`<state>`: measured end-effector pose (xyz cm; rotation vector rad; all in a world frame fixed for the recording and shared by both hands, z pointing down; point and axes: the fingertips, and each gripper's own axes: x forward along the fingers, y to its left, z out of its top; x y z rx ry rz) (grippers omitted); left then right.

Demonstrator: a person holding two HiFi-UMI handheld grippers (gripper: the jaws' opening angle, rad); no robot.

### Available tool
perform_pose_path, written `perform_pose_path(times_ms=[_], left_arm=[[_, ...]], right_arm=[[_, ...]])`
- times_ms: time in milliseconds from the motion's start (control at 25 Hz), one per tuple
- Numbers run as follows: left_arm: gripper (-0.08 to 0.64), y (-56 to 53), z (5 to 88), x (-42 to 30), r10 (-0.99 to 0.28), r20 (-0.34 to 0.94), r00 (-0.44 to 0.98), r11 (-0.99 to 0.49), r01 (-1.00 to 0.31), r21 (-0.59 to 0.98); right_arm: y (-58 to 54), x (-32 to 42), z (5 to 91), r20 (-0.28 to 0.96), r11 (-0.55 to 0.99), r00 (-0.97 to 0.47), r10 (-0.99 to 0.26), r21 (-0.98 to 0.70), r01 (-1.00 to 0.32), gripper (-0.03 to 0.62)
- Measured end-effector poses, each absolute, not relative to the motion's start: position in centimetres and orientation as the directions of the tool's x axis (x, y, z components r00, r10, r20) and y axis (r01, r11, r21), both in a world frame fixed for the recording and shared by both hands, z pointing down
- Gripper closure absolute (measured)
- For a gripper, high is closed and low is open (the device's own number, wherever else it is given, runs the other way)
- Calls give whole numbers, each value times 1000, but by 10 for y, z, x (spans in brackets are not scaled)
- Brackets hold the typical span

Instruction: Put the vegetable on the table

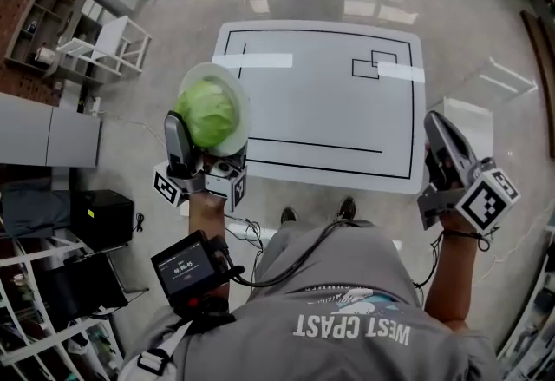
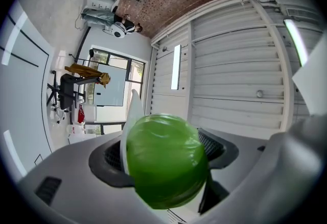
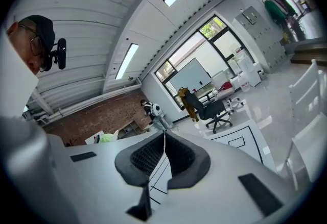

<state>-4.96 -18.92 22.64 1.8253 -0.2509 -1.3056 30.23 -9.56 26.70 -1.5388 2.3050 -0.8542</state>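
The left hand-held gripper (image 1: 208, 143) is clamping the cabbage (image 1: 206, 113) wide-jawed, short of the bench (image 1: 321, 101); its smooth, round head is risking a slip to the floor.

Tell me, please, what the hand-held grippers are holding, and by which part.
The left hand-held gripper clamps the round green cabbage and white plate together, jaws spanning both; the right hand-held gripper is shut, holding nothing.

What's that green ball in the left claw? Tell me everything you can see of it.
It is a round, pale green cabbage, glossy like plastic, with faint leaf folds. It rests against a white dish, and the left claw clamps the two together between its jaws. It is held in the air by the left edge of the white table, not touching it.
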Motion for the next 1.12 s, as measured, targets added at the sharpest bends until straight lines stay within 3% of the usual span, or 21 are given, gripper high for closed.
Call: perform_pose_path(times_ms=[240,520,600,680,720,760,880,1120], left_arm=[[178,-216,211,-43,-607,-688,397,-607,327,724],[201,-244,236,-76,-539,-692,480,-603,352,715],[202,-255,240,-77,-486,-717,501,-592,415,691],[201,-275,262,-71,-463,-737,492,-545,497,675],[201,-287,282,-68,-482,-738,473,-508,535,675],[201,-298,302,-65,-505,-737,449,-474,569,672],[201,-319,349,-57,-534,-733,421,-422,618,663],[202,-356,433,-64,-606,-613,507,-333,538,774]], right_arm=[[-128,302,258,161,274,-447,-880,-596,-755,584],[-126,282,260,92,204,-328,-940,-617,-760,584],[-148,251,252,1,280,-361,-932,-631,-723,584],[-206,189,264,-114,424,-484,-868,-679,-599,561],[-238,158,289,-107,450,-553,-826,-716,-534,512],[-264,138,321,-53,425,-594,-803,-750,-507,511],[-283,129,399,119,294,-595,-795,-782,-550,489],[-266,143,487,271,90,-520,-810,-818,-568,489]])
